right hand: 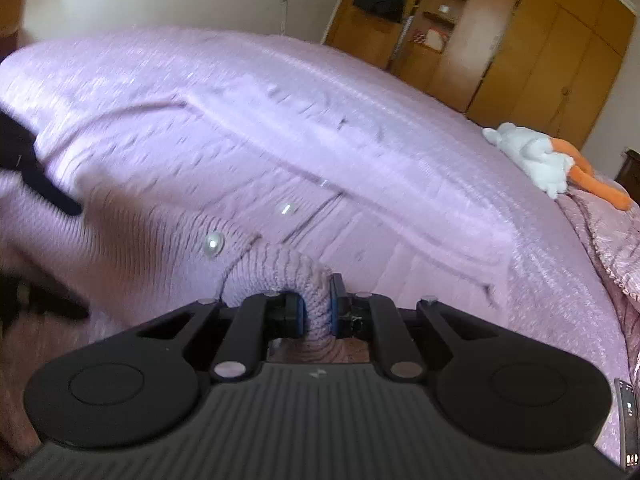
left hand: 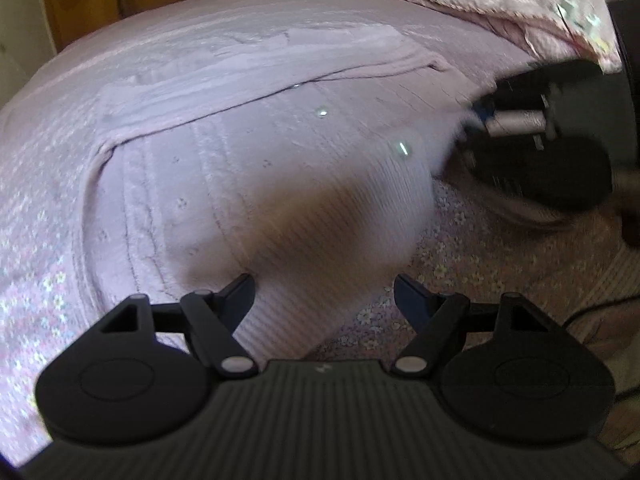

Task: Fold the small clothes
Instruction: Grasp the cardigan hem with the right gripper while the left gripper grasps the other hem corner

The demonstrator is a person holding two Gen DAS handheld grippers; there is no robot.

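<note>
lilac knit cardigan (right hand: 256, 184), pearl buttons (right hand: 212, 245)

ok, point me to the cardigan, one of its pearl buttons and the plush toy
cardigan (left hand: 224, 184): left wrist view, knit front panel.
pearl button (right hand: 213, 245): right wrist view, centre of the button nearest the pinched edge.
plush toy (right hand: 532, 156): right wrist view, white body, on the bed's far side.

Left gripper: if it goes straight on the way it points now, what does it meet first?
Most likely the lilac knitted cardigan spread on the bed: the open left gripper points down at its ribbed hem, nothing between. Depth is unclear through blur.
</note>
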